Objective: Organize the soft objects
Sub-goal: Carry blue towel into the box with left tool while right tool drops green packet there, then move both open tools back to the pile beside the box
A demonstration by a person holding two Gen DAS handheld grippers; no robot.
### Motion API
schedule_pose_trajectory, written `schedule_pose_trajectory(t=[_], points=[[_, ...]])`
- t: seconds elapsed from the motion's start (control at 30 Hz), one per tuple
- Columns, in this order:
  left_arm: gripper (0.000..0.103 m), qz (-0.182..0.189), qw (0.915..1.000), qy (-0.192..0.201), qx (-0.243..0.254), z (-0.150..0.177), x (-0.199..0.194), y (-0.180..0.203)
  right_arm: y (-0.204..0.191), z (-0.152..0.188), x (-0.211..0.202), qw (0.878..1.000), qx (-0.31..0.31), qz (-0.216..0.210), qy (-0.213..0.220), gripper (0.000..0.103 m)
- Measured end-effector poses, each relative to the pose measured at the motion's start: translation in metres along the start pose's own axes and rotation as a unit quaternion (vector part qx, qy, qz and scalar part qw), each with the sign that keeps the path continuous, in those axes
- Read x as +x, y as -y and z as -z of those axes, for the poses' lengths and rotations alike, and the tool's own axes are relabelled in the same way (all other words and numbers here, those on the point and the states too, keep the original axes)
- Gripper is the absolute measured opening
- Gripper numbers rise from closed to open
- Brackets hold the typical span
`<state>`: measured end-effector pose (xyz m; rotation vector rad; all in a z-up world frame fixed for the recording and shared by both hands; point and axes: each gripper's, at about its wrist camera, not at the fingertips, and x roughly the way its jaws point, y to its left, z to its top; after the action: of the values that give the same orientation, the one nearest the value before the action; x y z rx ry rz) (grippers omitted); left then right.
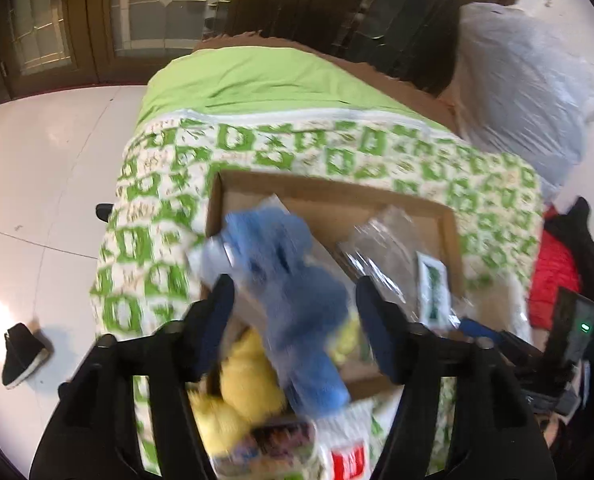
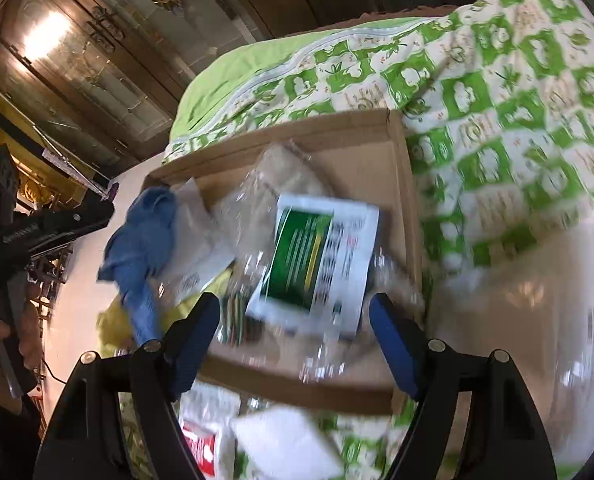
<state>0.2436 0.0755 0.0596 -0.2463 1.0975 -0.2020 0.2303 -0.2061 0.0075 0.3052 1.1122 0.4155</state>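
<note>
Left gripper [image 1: 297,320]: blue-padded fingers spread wide, nothing between the pads; the blue plush toy shows in the gap, and whether it touches either finger cannot be told (motion blur).
Right gripper [image 2: 295,340]: fingers [image 2: 195,340] equally wide apart, gripping nothing, poised over the near edge of the cardboard box.
Blue plush toy [image 1: 293,300]: soft, fuzzy, lying along the left side of the box, one end toward the far wall, the other reaching past the near edge; in the right wrist view [image 2: 141,248] it sits at the box's left corner.
Yellow plush toy [image 1: 241,388]: just beside and partly under the blue one, at the near left of the box.
Cardboard box [image 1: 329,188]: shallow, open-topped, resting on the quilt.
Clear plastic packet [image 2: 273,184]: crinkled, lying inside the box toward its far right.
Green-and-white label card [image 2: 317,260]: inside clear wrapping in the box, tilted; its print is too blurred to read.
White packets [image 2: 285,444]: on the quilt in front of the box, one bearing a red patch [image 2: 201,448].
Quilt [image 1: 149,248]: cream with green squares, plain green band at the far end.
Grey plastic bag [image 1: 525,88]: bulging, beyond the quilt's right edge.
Red cloth [image 1: 553,280]: right of the quilt, amid dark items.
Black shoe [image 1: 21,360]: on the pale tiled floor, well apart to the left.
</note>
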Motion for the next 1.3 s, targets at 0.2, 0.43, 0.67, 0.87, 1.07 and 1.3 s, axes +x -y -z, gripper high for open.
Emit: schedule_pose_trajectory(t=[0.2, 0.43, 0.67, 0.87, 1.07, 1.3], points=[[0.064, 0.002, 0.9999, -0.001, 0.017, 0.073, -0.022, 0.004, -0.009, 0.042, -0.009, 1.000, -0.017, -0.011, -0.015, 0.080], [0.064, -0.004, 0.9999, -0.010, -0.007, 0.134, 0.003, -0.004, -0.016, 0.081, 0.003, 0.998, -0.034, 0.004, -0.051, 0.080], [0.064, -0.050, 0.9987, 0.009, -0.005, 0.140, 0.007, -0.011, -0.017, 0.105, 0.007, 0.997, -0.037, 0.016, -0.071, 0.081], [0.065, -0.067, 0.9977, 0.002, -0.003, 0.128, 0.019, -0.021, -0.016, 0.104, 0.011, 0.997, -0.032, 0.026, -0.070, 0.081], [0.073, -0.076, 0.9971, -0.009, 0.002, 0.132, 0.032, -0.026, -0.016, 0.106, 0.012, 0.997, -0.035, 0.027, -0.068, 0.081], [0.073, -0.034, 0.9902, -0.088, 0.104, 0.166, 0.041, 0.025, -0.016, 0.109, 0.014, 0.997, -0.035, 0.025, -0.071, 0.081]])
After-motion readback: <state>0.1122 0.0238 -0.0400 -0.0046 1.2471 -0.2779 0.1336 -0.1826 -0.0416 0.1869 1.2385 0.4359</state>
